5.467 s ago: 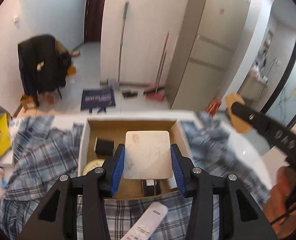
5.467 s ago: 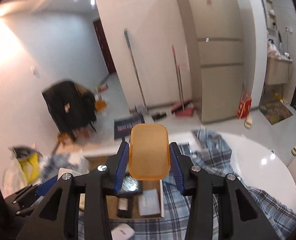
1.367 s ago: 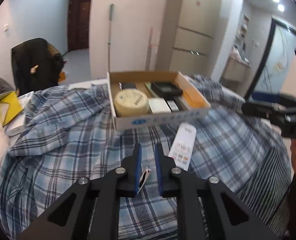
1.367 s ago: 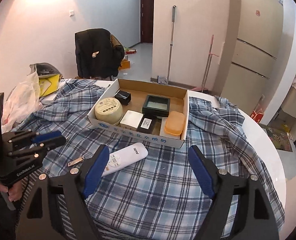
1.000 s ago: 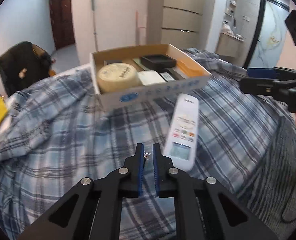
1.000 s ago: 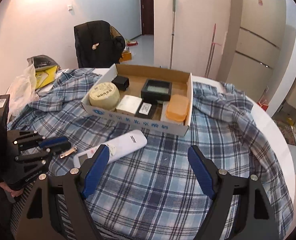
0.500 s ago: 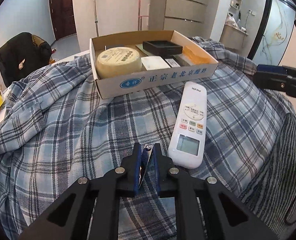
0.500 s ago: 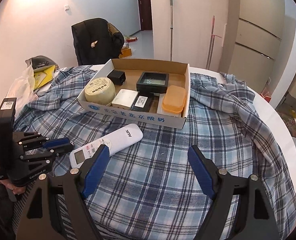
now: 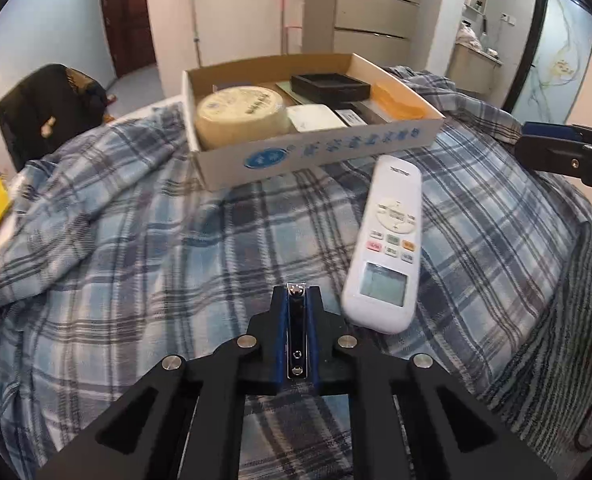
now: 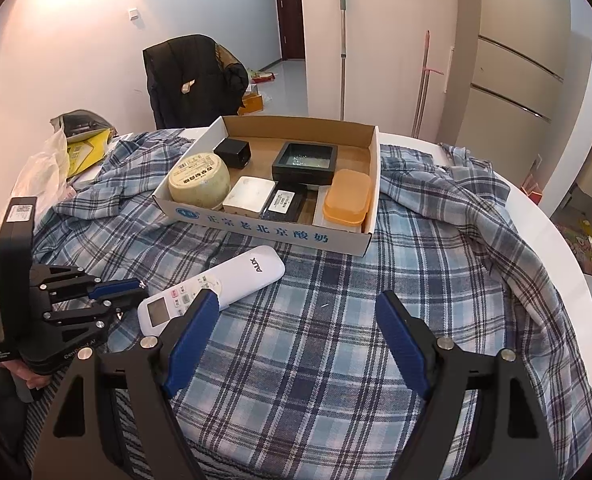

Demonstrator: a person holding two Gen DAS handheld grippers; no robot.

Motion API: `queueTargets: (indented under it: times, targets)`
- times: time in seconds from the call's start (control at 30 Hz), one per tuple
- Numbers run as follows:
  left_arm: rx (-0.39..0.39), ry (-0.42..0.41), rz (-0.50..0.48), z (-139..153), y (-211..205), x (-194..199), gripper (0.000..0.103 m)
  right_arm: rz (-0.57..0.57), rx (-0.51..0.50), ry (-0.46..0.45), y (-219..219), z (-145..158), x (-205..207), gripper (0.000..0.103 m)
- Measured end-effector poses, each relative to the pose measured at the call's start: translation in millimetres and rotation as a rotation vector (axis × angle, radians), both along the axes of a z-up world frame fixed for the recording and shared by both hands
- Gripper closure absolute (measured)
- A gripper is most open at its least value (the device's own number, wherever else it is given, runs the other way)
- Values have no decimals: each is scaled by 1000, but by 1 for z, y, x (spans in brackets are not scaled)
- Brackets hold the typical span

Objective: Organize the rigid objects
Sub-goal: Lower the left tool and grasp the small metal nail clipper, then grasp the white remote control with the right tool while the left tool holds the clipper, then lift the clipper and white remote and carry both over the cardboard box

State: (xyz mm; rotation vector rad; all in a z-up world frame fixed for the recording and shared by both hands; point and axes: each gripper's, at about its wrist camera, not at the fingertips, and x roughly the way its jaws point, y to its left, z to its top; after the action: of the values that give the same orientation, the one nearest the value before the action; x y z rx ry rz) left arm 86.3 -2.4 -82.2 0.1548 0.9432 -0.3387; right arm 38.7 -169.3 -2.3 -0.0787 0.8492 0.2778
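The nail clipper [image 9: 296, 330] is clamped between the closed pads of the left gripper [image 9: 297, 300], its long axis lying along the fingers toward 12 o'clock, where the cardboard box [image 9: 319, 152] stands well apart across the plaid cloth [image 9: 136, 248]. The white remote [image 9: 387, 248] lies just beside the clipper at 2 o'clock, long axis toward 12, and is judged nearer the left gripper than the right gripper [image 10: 296, 340], which hangs wide open and empty. Within the box are held a round tin [image 10: 200, 179], a small black cube [image 10: 232, 153], a white case [image 10: 249, 196], a black tray [image 10: 304, 162] and an orange container [image 10: 347, 197]; free floor is seen at its far wall.
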Motion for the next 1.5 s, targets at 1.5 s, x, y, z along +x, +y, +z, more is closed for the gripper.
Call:
queueTargets:
  times: [1.5]
  targets:
    - [-164,-276,324,56,66,-24,93,-18,-148,332,68,-59,31,62]
